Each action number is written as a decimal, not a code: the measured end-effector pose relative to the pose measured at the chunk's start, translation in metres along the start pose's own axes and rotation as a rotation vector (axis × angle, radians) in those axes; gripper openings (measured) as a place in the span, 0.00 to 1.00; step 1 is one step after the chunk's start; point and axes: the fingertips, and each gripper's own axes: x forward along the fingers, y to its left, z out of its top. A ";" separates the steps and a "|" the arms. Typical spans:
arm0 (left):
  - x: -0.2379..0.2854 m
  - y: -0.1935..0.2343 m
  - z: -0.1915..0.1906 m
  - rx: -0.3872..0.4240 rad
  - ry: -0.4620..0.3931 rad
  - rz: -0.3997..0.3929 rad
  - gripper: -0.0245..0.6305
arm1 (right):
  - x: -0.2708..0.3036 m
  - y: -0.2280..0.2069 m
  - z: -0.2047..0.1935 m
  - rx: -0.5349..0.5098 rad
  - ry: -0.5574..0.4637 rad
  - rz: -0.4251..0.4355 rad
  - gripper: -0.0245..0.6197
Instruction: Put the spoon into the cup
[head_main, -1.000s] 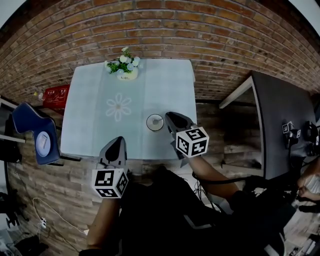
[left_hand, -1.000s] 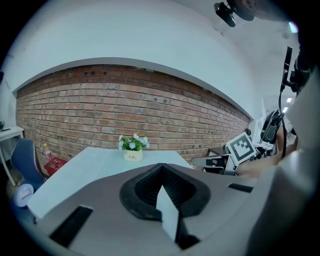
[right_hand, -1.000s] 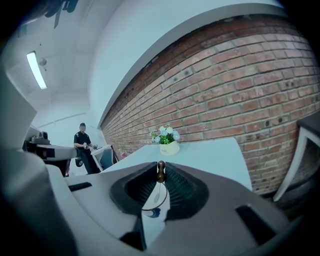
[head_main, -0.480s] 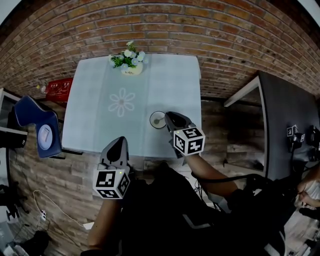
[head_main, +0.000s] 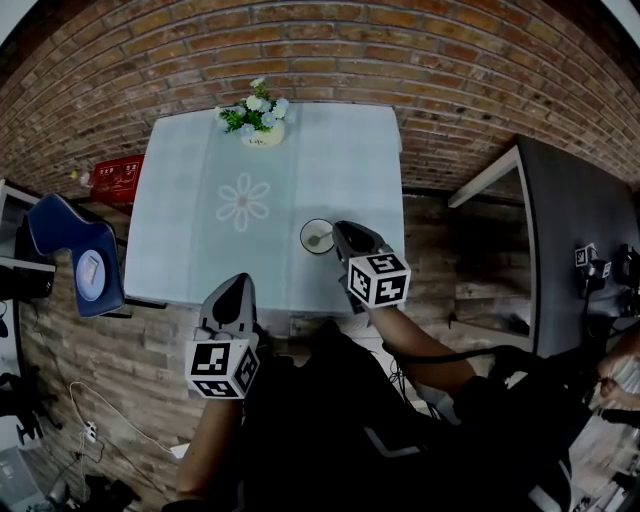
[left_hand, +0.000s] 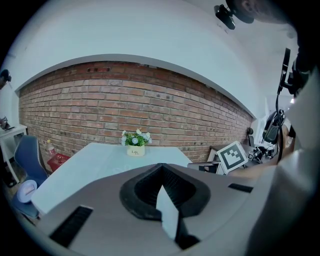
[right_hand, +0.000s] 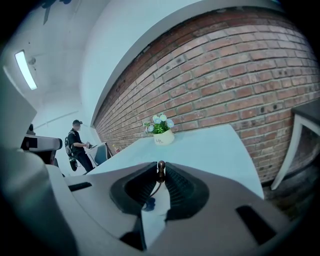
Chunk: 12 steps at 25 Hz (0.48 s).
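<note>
Matt grey right tongs (right_hand: 160, 170), smooth table (right_hand: 210, 145), rough brick wall (right_hand: 240, 65).

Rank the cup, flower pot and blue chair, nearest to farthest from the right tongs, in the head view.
1. Cup: just left of the right tongs, at the table's near edge.
2. Flower pot: at the far edge, centre-left.
3. Blue chair: off the table, far left.

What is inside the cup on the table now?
The spoon sits inside the cup, its bowl visible. The right tongs grip its handle and hide most of it from above.
</note>
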 end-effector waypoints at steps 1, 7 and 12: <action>0.000 0.000 0.000 0.000 0.001 -0.002 0.05 | 0.000 0.000 0.000 -0.001 -0.002 -0.002 0.13; 0.000 0.002 0.002 0.005 0.004 -0.018 0.05 | 0.000 -0.001 0.001 -0.030 0.000 -0.027 0.13; 0.000 0.005 0.005 0.006 0.001 -0.036 0.05 | 0.000 0.001 -0.001 -0.048 0.016 -0.048 0.17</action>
